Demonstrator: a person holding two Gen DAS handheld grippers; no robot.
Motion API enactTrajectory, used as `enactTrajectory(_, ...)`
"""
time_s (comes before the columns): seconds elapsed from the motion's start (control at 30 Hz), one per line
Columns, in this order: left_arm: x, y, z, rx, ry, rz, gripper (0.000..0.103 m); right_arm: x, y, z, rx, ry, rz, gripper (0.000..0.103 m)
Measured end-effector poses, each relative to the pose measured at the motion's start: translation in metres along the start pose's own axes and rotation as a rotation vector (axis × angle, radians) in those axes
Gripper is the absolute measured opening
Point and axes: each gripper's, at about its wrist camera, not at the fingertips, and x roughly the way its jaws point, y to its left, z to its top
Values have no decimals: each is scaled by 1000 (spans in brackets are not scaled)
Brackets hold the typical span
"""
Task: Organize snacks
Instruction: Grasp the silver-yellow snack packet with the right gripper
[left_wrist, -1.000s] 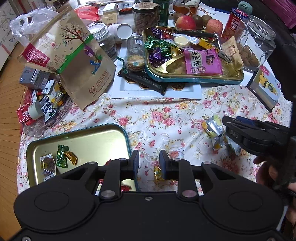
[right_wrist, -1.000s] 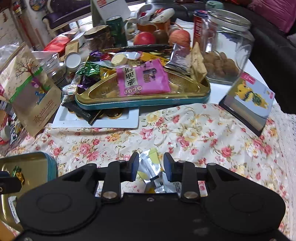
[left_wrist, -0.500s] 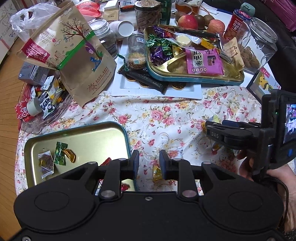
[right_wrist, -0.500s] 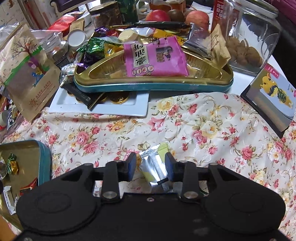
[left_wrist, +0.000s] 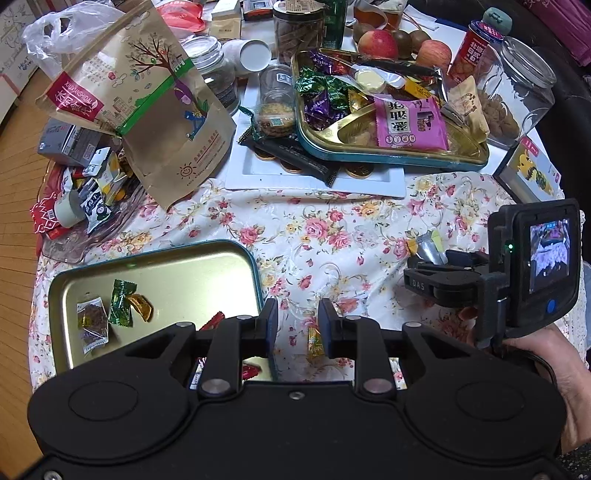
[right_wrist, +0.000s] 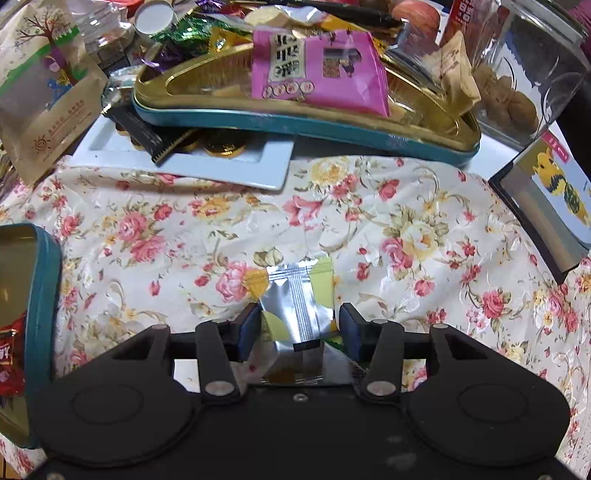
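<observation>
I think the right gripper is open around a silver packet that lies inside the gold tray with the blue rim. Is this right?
Not quite. The right gripper is open around the silver packet, but the packet lies on the flowered tablecloth, not inside the gold tray, which sits off to the left. The right wrist view shows this.

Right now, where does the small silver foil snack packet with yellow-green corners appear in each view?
Left wrist view: the small silver foil snack packet lies at the right on the floral tablecloth, just beyond the right gripper.
Right wrist view: the packet is at lower centre, between the open fingers.
Shared landmark: the pink snack bag in the far gold tray.
</observation>
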Motion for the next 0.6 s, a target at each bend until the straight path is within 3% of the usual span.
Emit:
enactTrajectory(0.17,0,1,-1,-1,3,6,34,1,0,-1,22,15,4,52)
enactTrajectory(0.23,1,2,-1,-3,5,9,34,-1,3,-2,20,12,-2,39)
enactTrajectory(0.37,0,5,-2,-6,2,4,34,-6,11,-3,67,31,44,37)
enactTrajectory(0.6,-3,8,-2,-13,-8,-1,34,-51,22,-3,141,10,85,36)
